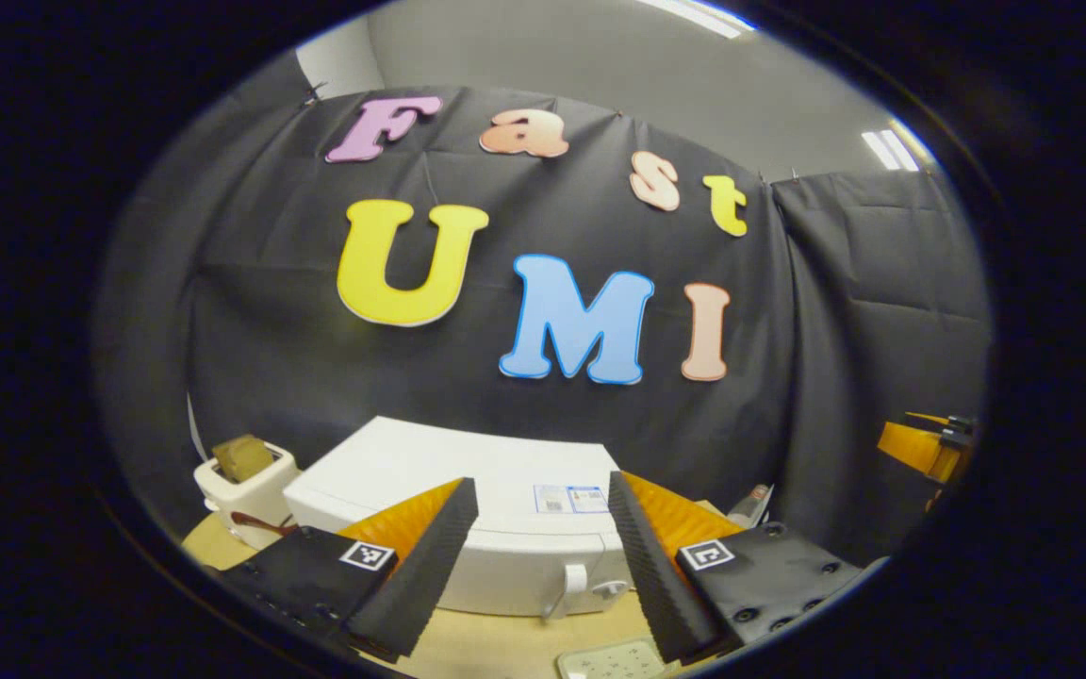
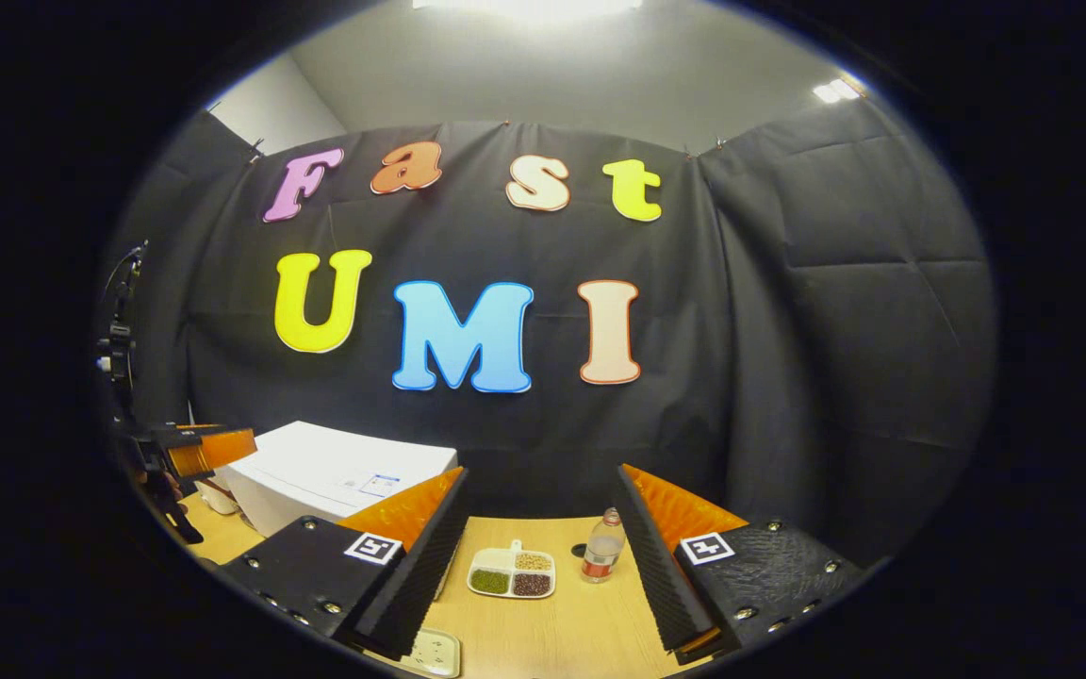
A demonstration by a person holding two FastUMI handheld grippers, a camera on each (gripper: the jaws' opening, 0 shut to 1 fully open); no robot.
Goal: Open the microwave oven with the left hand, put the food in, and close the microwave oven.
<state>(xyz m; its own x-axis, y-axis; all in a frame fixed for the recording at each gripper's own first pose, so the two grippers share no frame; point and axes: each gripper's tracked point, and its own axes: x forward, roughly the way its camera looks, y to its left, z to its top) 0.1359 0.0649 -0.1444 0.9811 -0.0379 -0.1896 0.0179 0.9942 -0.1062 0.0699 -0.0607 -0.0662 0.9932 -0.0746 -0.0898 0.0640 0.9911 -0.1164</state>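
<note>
In the left gripper view the left gripper (image 1: 543, 566) stood wide open with nothing between its fingers. Beyond them sat the white microwave (image 1: 468, 471) on the wooden table (image 1: 496, 641), its door shut and the handle (image 1: 573, 583) facing the near side. A white toaster (image 1: 243, 490) stood just left of the microwave, with a brown piece sticking out of its top.

In the right gripper view the right gripper (image 2: 538, 566) was also wide open and held nothing. Between its fingers, farther off on the table, lay the food tray (image 2: 512, 573) with its compartments of grains and beans. A small bottle (image 2: 603, 556) stood just right of the tray. The microwave sat to the far left, well apart from the tray.
</note>
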